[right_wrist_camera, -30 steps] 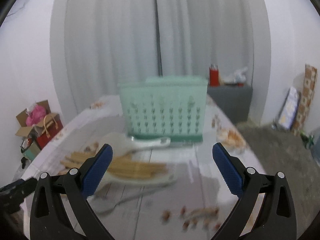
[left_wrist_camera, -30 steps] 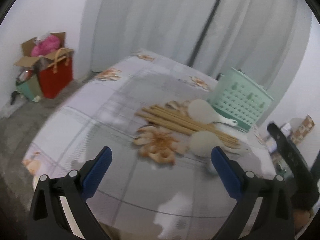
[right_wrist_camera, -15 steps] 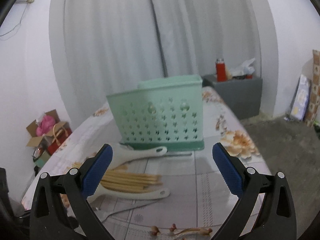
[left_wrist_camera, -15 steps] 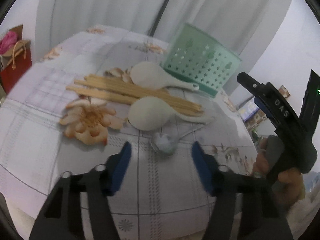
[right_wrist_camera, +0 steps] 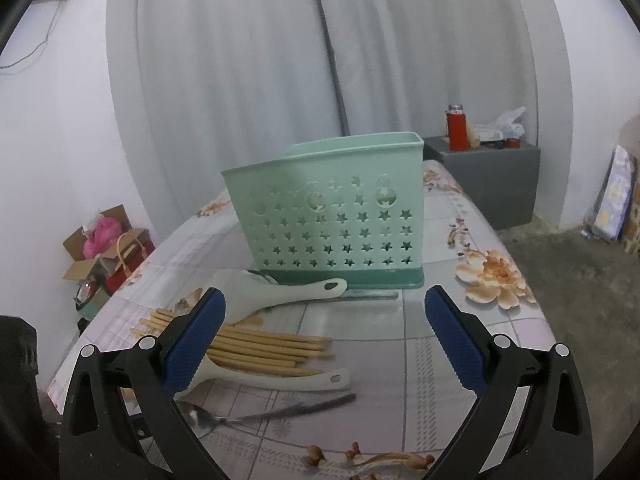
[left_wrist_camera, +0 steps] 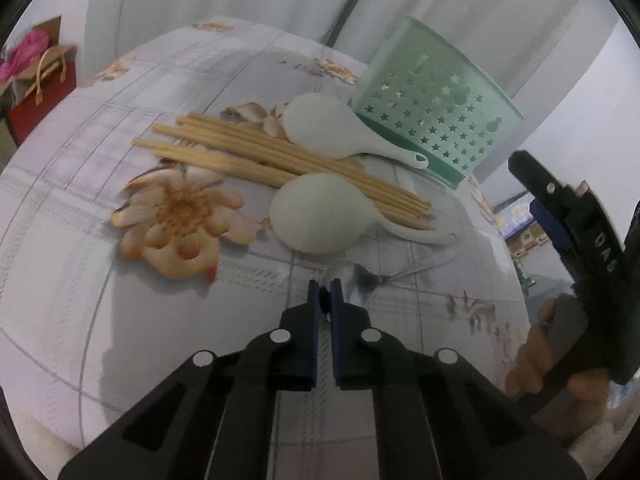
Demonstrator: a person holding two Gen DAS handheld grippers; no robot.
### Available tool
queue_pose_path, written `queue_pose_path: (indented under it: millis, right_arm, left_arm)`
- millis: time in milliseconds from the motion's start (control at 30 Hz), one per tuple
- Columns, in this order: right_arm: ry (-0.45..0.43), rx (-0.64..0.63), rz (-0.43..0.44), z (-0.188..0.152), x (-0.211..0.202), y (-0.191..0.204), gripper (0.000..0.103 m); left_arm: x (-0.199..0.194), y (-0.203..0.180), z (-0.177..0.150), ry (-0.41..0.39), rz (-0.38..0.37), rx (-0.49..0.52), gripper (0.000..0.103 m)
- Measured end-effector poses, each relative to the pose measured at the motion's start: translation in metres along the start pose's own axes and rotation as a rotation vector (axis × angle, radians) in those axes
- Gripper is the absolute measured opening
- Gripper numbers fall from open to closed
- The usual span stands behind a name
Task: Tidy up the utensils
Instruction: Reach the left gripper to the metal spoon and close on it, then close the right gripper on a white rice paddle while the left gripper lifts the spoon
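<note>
The left hand-held gripper [left_wrist_camera: 325, 286] has just closed on the metal spoon [left_wrist_camera: 352, 278] lying on the counter [left_wrist_camera: 80, 300]. The right hand-held gripper [right_wrist_camera: 324, 336] gapes empty. Next: lift the spoon into the green basket [right_wrist_camera: 340, 216] beyond.

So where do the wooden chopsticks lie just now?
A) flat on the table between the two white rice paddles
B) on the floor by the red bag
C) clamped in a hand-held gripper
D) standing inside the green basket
A: the chopsticks lie flat on the flowered table, one white rice paddle behind them and another in front; the green basket stands apart behind them.
</note>
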State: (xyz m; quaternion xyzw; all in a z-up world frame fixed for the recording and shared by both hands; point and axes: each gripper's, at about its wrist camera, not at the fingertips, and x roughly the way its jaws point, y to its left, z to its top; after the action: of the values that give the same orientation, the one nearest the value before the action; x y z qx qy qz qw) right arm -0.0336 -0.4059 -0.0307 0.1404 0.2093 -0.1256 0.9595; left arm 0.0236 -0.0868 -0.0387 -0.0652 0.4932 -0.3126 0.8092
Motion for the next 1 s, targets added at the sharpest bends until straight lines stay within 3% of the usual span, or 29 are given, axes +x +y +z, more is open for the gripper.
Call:
queue_pose_path:
  millis: [233,267,333,433,667,700,800,1000]
  right_arm:
    - [0.026,-0.03,0.029,-0.003,0.005,0.007,0.095]
    - [0.03,-0.038,0.033,-0.003,0.006,0.008,0.095]
    - [0.032,-0.063,0.043,-0.003,0.006,0.012,0.095]
    - [0.043,-0.103,0.062,-0.002,0.008,0.017,0.095]
    - [0.021,-0.191,0.063,-0.002,0.006,0.025,0.095]
    - [0.017,-0.208,0.065,-0.002,0.006,0.026,0.095]
    - [-0.006,-0.292,0.08,-0.002,0.004,0.033,0.095]
    - [0.036,-0.517,0.183,-0.004,0.005,0.055,0.095]
  left_arm:
    - [-0.041,0.049,0.007,-0.076,0.054,-0.11,0.005]
    - [-0.046,0.053,0.008,-0.087,0.045,-0.113,0.008]
    - [-0.051,0.058,0.008,-0.093,0.022,-0.136,0.028]
    - [-0.049,0.064,0.006,-0.081,0.006,-0.17,0.032]
    - [-0.025,0.047,0.001,-0.046,-0.003,-0.147,0.031]
    - [-0.023,0.043,0.002,-0.048,0.008,-0.128,0.029]
    - [-0.017,0.039,0.001,-0.04,0.03,-0.101,0.009]
    - [-0.026,0.049,-0.005,-0.005,-0.019,-0.109,0.005]
